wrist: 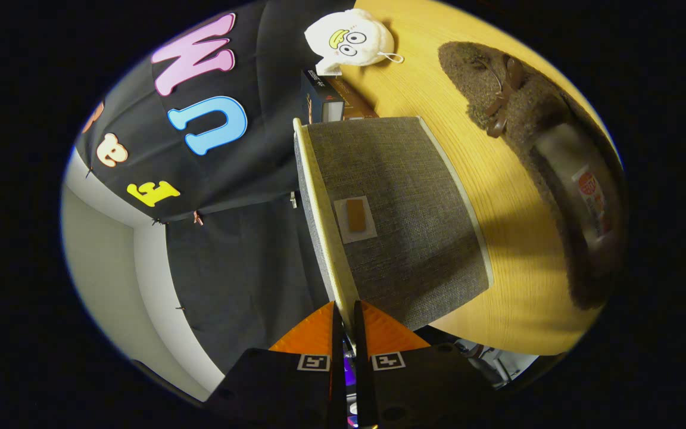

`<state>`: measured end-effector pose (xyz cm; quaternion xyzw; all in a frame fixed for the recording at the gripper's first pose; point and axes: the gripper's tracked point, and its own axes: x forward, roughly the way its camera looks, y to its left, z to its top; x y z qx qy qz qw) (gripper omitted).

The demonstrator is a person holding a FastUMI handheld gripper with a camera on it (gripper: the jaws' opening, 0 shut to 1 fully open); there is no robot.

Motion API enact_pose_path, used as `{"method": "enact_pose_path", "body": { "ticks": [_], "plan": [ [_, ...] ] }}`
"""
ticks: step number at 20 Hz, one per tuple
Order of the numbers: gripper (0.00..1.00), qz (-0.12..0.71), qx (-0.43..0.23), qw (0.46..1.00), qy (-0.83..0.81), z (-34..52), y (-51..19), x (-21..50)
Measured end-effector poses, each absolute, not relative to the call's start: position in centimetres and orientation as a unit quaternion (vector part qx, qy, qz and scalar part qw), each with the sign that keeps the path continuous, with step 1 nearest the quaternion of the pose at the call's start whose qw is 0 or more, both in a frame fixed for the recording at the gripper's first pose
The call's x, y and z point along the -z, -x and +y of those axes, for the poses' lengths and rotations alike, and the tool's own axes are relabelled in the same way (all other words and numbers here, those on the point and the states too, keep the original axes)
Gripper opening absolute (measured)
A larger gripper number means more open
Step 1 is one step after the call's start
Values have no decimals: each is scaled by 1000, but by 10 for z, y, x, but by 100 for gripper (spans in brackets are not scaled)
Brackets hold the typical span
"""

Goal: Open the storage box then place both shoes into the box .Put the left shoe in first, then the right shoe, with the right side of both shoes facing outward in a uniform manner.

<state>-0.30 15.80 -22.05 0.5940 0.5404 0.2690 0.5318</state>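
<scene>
- The gripper (343, 322) is narrowed to a thin slot, and the pale edge of the lid (326, 220) runs down into that slot; both fingers (313, 333) appear to press on it, one from each side.
- The lid belongs to the box (402, 220), a grey fabric-covered storage box that starts at the fingertips and stretches away ahead of them. Its big grey face carries a small pale patch with a brown tab (355, 217) in the middle.
- The view is rolled, so the table (498, 238), yellow wood, lies on the far side of the box from the booth's wall.
- One shoe (533, 161), brown and fuzzy with a brown lace bow, lies on the table beside the box and apart from it, with a strip of bare wood between them. A label inside the shoe has red marks too blurred to read.
- Beyond the box's far end sits a small dark carton (331, 101), touching or just behind the box; its print is not legible.
- Past the carton lies a white plush toy (352, 39) with a cartoon face.
- The table's edge curves near the fingers, just beyond the box's near corner.
</scene>
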Motion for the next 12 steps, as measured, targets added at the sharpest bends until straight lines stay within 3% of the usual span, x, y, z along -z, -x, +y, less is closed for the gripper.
{"method": "enact_pose_path", "body": {
  "ticks": [4, 12],
  "plan": [
    [5, 527, -295, 561, -567, 159, 4, 212],
    [5, 508, -331, 577, -547, 188, 5, 163]
  ]
}}
